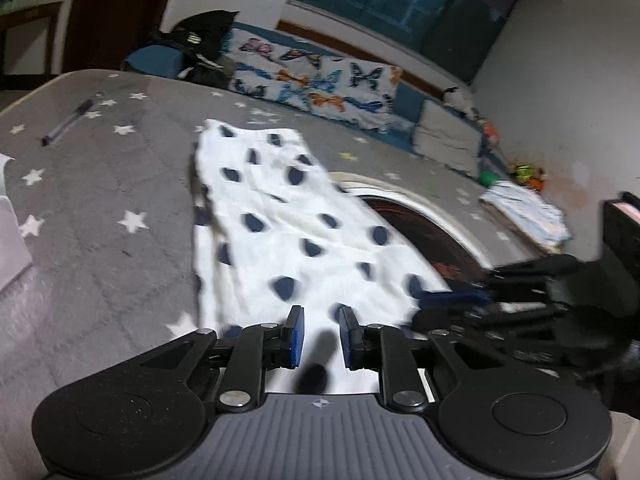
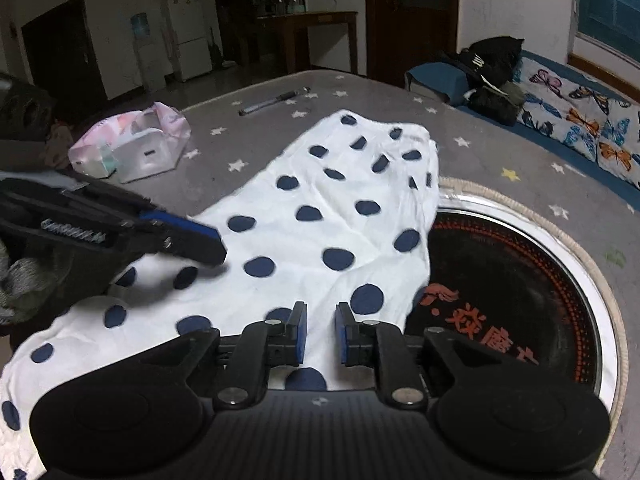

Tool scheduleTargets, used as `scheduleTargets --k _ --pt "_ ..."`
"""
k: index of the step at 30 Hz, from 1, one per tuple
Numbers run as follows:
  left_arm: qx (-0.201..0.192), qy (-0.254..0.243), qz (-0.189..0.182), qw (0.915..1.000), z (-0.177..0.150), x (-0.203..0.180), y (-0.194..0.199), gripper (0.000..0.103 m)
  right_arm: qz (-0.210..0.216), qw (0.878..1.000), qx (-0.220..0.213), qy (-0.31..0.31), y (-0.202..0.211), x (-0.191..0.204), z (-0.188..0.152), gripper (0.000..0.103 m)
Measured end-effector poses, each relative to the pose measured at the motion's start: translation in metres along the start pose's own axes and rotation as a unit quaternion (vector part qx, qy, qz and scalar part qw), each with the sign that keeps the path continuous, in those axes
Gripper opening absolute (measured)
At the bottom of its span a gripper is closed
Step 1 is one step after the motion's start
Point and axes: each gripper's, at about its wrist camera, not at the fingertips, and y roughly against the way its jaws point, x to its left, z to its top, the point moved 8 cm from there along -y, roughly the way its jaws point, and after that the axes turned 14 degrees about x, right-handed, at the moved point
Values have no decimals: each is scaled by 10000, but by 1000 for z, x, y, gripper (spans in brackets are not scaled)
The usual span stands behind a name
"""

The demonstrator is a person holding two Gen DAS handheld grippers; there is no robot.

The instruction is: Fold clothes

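Observation:
A white garment with dark blue polka dots [image 1: 288, 224] lies spread on the grey star-patterned table [image 1: 100, 184]; it also shows in the right wrist view [image 2: 312, 220]. My left gripper [image 1: 320, 336] is open just above its near edge, nothing between the pads. My right gripper [image 2: 321, 332] is open over the near edge too, empty. The left gripper shows at the left of the right wrist view [image 2: 188, 240], low over the cloth. The right gripper shows at the right of the left wrist view [image 1: 460, 304].
A round black inset with red characters [image 2: 508, 288] lies partly under the garment's right side. A pen [image 2: 276, 101] and a pink-white box [image 2: 132, 148] lie at the table's far side. A butterfly-pattern cushion [image 1: 320, 80] and a folded cloth [image 1: 528, 212] lie beyond.

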Motion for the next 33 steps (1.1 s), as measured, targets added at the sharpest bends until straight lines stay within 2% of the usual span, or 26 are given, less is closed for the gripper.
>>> scheduleTargets --k 5,9,11,16,19,24,25,28,33 --pt "-119 274 214 9993 8 27 2 17 -9 9999 119 -118 0 -14 -11 16" --pt "-275 394 293 9984 16 36 12 17 -88 9999 105 -16 7 -17 -5 18" --pt "-345 353 244 9985 20 32 14 17 -55 10000 13 -13 9 -19 5 28" --pt "-277 168 164 9993 30 19 0 17 113 9999 -42 -120 -7 -27 36 28" --pt "-180 258 250 9992 30 28 -11 17 121 9997 49 -187 -22 -35 46 28" --pt "-286 377 225 9986 30 39 -6 17 59 9995 159 -253 -29 -49 52 28" --pt "-312 374 227 9986 30 39 -4 17 70 9996 132 -244 -27 -51 55 28" --pt "-372 330 140 9987 30 33 1 17 102 9995 -9 -302 -26 -60 74 40" --pt "-324 225 -7 9992 24 21 3 18 146 9989 -124 -418 -43 -78 115 43"
